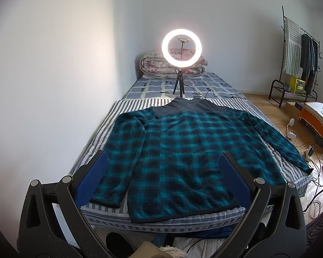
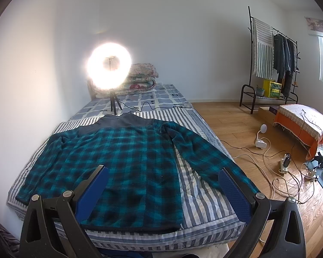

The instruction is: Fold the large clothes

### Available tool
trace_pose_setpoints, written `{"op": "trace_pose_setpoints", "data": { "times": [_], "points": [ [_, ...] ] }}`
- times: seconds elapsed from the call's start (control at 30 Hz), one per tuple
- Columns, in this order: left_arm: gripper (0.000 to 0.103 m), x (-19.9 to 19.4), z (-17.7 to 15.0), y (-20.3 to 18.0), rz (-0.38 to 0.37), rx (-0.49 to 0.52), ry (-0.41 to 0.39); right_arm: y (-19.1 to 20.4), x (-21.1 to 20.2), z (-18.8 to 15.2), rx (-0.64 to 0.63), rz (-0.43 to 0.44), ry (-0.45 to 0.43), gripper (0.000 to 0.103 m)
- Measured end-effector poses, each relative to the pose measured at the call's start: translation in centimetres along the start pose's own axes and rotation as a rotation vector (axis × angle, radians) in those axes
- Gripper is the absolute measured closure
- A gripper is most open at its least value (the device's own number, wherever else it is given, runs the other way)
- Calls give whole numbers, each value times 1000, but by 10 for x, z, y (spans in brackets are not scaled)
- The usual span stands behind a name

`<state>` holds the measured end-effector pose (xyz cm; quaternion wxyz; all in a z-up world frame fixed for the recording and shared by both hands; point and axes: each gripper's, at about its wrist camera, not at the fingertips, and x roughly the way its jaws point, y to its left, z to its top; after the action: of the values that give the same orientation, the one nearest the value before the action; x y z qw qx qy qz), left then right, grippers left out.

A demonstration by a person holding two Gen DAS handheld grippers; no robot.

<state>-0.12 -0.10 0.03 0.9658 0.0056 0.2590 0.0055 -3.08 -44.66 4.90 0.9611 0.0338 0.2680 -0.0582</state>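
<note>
A teal-and-black plaid fleece shirt [image 1: 183, 148] lies flat, back side up, on a striped blanket [image 1: 140, 102] covering a low bed [image 1: 213, 81], its grey yoke and collar at 12 o'clock and its hem at 6 o'clock near the bed's foot edge. Both sleeves spread outward, the one at 3 o'clock reaching down along the blanket's floor-side edge. The left gripper [image 1: 163, 185] hangs above the hem with its blue-padded fingers [image 1: 92, 178] spread wide and nothing between them; the right gripper [image 2: 163, 193] is likewise agape and empty (it sits over the shirt's lower corner and the bare blanket beside it). At 12 o'clock beyond the collar, a lit ring light [image 1: 181, 47] stands on a small tripod before a folded floral quilt [image 1: 155, 64]. A clothes rack [image 2: 271, 64] stands at 2 o'clock, cables [image 2: 290, 178] strewn across the wooden floor [image 2: 236, 118].
</note>
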Motion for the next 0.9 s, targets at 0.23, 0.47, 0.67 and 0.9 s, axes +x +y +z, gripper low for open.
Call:
{"op": "trace_pose_setpoints", "data": {
  "times": [0.23, 0.47, 0.67, 0.9],
  "points": [
    [0, -6, 15, -1, -3, 4, -3, 2, 1, 1, 0, 1, 3, 0],
    [0, -6, 16, -4, -2, 6, -6, 2, 1, 1, -1, 4, 3, 0],
    [0, -7, 18, -5, -1, 6, -7, 3, 2, 2, -1, 4, 5, 0],
    [0, -11, 23, -5, -4, 5, -10, 5, 3, 2, -1, 6, 6, 0]
  ]
}}
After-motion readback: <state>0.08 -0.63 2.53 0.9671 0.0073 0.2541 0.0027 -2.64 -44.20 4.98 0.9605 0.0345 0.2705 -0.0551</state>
